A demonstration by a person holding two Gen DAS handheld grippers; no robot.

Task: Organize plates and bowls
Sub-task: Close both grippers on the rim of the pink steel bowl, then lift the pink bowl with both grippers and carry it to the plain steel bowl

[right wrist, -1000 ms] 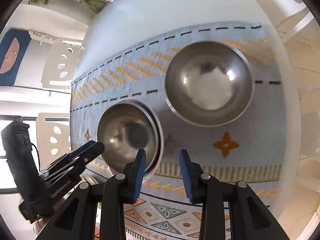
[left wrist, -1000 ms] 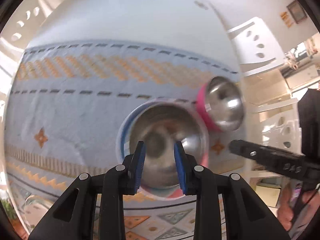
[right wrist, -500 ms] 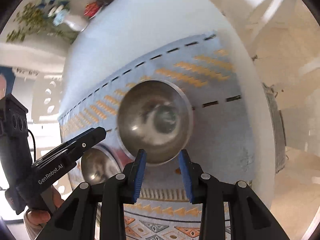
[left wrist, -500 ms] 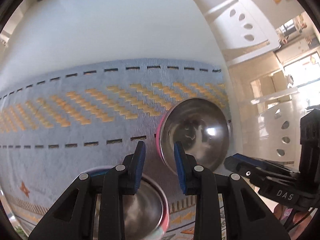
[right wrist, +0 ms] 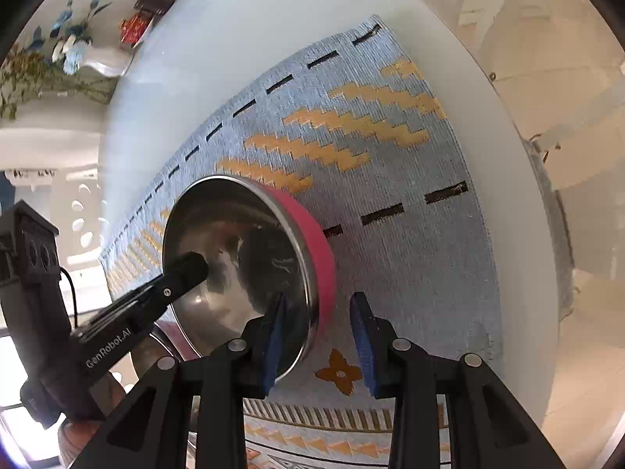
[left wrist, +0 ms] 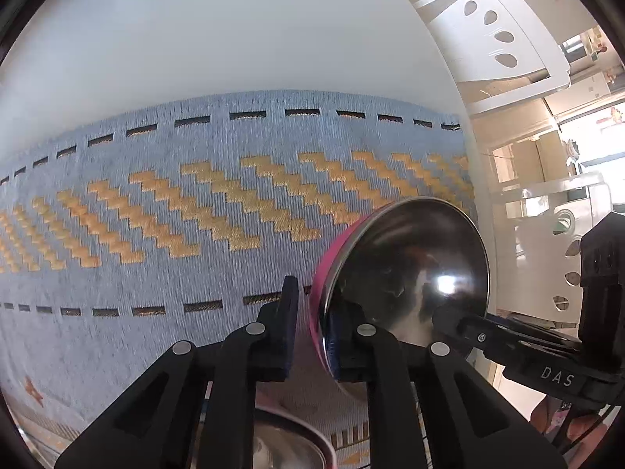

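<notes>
A steel bowl with a pink outside [left wrist: 406, 273] [right wrist: 242, 258] sits on the blue patterned cloth [left wrist: 195, 203] near the table's right end. My left gripper [left wrist: 312, 336] is open, its two fingers astride the bowl's near-left rim, one inside and one outside. My right gripper [right wrist: 318, 336] is open too, astride the bowl's near-right rim with the pink wall between its fingers. A second steel bowl [left wrist: 285, 445] lies just below the left gripper, mostly hidden.
The white table [left wrist: 234, 39] stretches beyond the cloth. White chairs [left wrist: 496, 35] stand past the right edge. A vase of flowers [right wrist: 78, 51] and a small dark and red object [right wrist: 144, 11] sit at the far end. The table edge [right wrist: 519, 203] is close on the right.
Both grippers moved forward to the pink bowl and now straddle its rim from opposite sides. The second bowl dropped to the bottom of the left wrist view.
</notes>
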